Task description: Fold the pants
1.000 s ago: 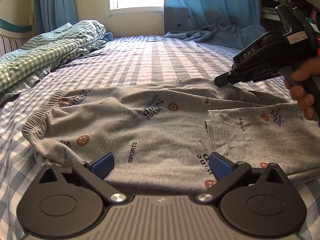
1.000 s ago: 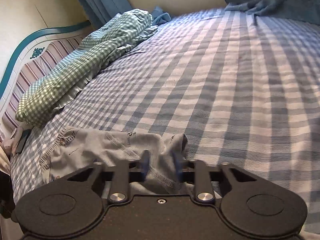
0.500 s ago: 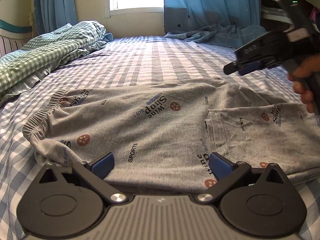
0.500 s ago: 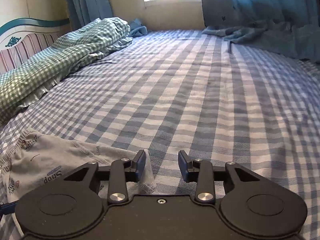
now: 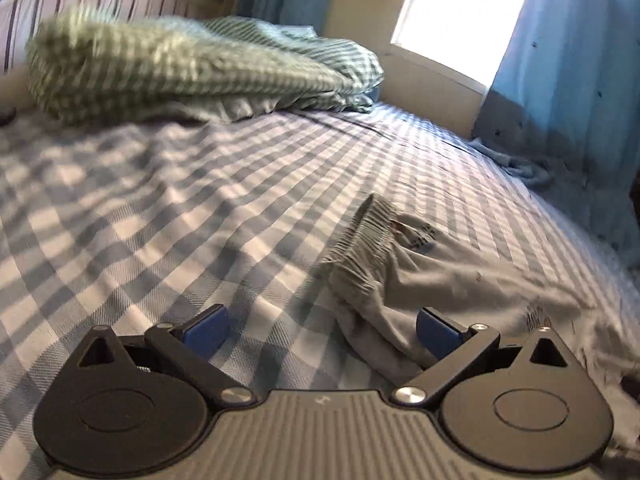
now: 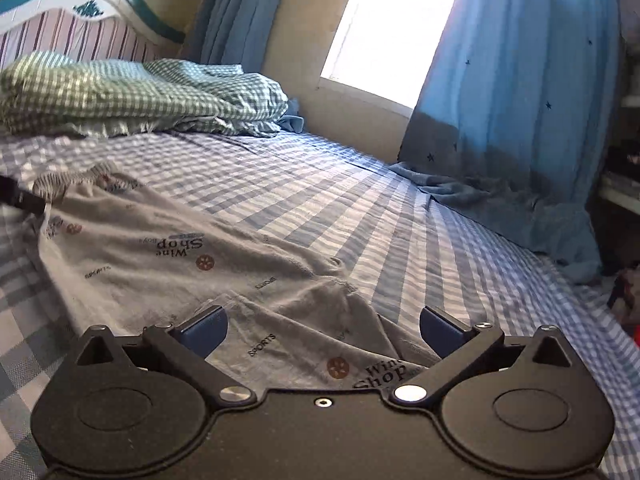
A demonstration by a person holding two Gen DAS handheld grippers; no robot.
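Note:
The grey printed pants [image 6: 168, 256] lie spread on the blue checked bed, folded lengthwise, with the elastic waistband [image 6: 68, 182] at the far left. In the left wrist view the waistband [image 5: 362, 248] lies just ahead. My left gripper [image 5: 320, 330] is open and empty, its right finger over the waistband end of the pants [image 5: 460, 292]. My right gripper [image 6: 322, 326] is open and empty, low over the leg end of the pants. The tip of the left gripper [image 6: 22, 200] shows at the left edge of the right wrist view.
A green checked quilt [image 6: 132, 96] is bunched by the striped headboard [image 6: 72, 32]. Blue curtains [image 6: 516, 92] hang by the window and trail onto the bed at the right. The checked sheet [image 5: 140, 216] stretches around the pants.
My right gripper has let go of the pants leg, opened wide and swung back over the leg end. My left gripper has moved left to the waistband end, still open.

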